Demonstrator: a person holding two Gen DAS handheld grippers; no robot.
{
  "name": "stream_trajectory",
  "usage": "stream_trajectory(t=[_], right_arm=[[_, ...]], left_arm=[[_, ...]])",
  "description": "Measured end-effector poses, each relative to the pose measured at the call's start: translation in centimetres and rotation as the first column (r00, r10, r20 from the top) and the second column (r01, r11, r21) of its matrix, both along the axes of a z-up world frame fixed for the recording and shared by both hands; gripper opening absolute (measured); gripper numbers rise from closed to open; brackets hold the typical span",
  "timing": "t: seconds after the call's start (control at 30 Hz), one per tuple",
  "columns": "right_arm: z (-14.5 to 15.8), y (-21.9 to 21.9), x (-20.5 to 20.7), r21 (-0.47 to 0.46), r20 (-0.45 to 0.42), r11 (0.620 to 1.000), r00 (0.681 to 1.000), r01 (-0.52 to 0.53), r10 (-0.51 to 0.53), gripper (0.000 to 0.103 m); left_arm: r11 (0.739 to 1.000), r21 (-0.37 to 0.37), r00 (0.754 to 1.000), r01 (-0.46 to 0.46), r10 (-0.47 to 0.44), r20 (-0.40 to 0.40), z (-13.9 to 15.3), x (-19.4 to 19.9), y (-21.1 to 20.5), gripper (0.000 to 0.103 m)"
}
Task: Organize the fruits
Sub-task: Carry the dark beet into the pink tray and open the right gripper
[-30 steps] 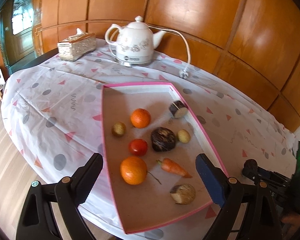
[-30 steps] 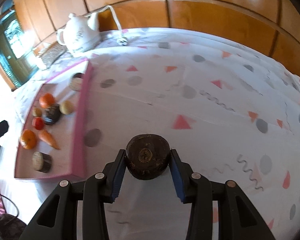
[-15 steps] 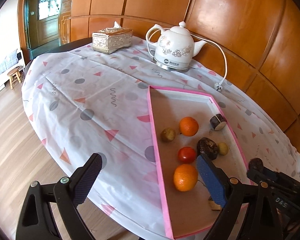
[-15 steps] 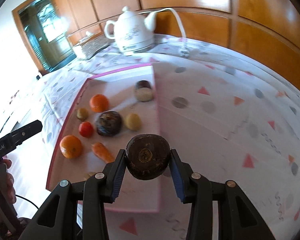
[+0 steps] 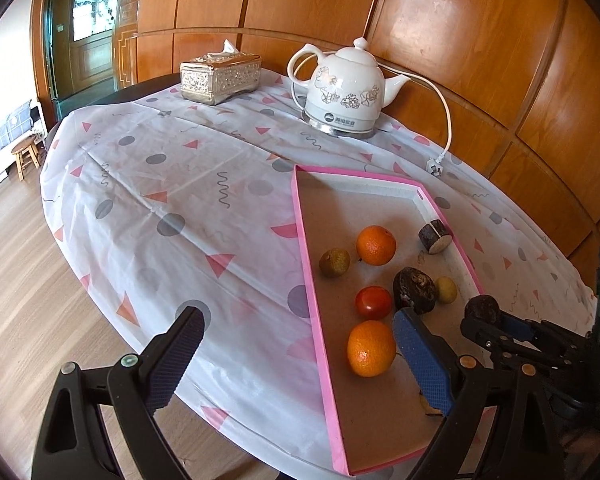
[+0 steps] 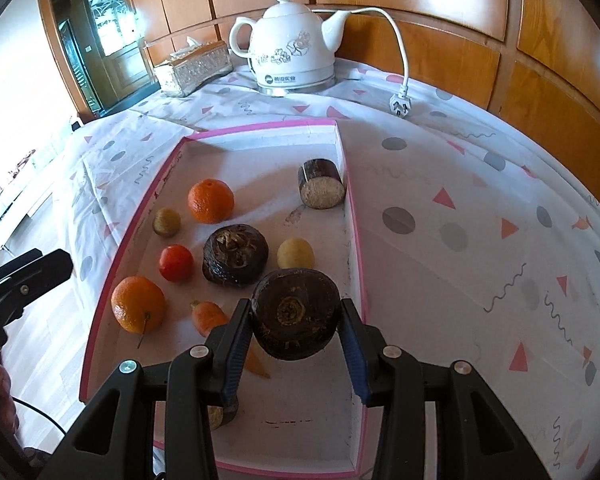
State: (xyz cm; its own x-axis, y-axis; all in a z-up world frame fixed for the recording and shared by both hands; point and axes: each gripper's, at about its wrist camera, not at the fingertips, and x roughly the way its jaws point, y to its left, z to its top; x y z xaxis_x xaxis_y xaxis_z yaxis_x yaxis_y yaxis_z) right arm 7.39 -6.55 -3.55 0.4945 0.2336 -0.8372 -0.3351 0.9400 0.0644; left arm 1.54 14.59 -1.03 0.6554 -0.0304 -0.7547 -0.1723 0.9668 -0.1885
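A pink-rimmed tray (image 6: 352,208) (image 5: 306,248) lies on the patterned tablecloth. It holds two oranges (image 6: 211,201) (image 6: 138,304), a red tomato (image 6: 175,263), a carrot (image 6: 208,317), a dark round fruit (image 6: 236,255), two small yellowish fruits and a cut dark stalk piece (image 6: 322,189). My right gripper (image 6: 296,344) is shut on another dark round fruit (image 6: 296,312), held above the tray's near right part. In the left wrist view that held fruit (image 5: 482,308) shows at the right. My left gripper (image 5: 296,356) stands open over the tray's left rim, with nothing between its fingers.
A white electric kettle (image 5: 342,94) with its cord and loose plug (image 5: 434,168) stands at the back of the table. A silver tissue box (image 5: 220,76) sits left of it. Wood panelling lines the wall behind. The table edge and wooden floor (image 5: 20,280) lie to the left.
My right gripper has carried the dark fruit leftward from over the bare tablecloth to above the tray. My left gripper has swung left, off the tray's middle to its left rim.
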Motion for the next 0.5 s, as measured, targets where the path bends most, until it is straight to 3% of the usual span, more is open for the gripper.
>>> stream_trajectory(t=[0.5], right_arm=[[-0.82,0.21,0.27,0.001,-0.02,1.0,1.0,0.014,-0.014,0.044]], left_arm=[[1.0,0.004,1.0,0.01,-0.01,0.001,0.14,-0.47,-0.54,0.096]])
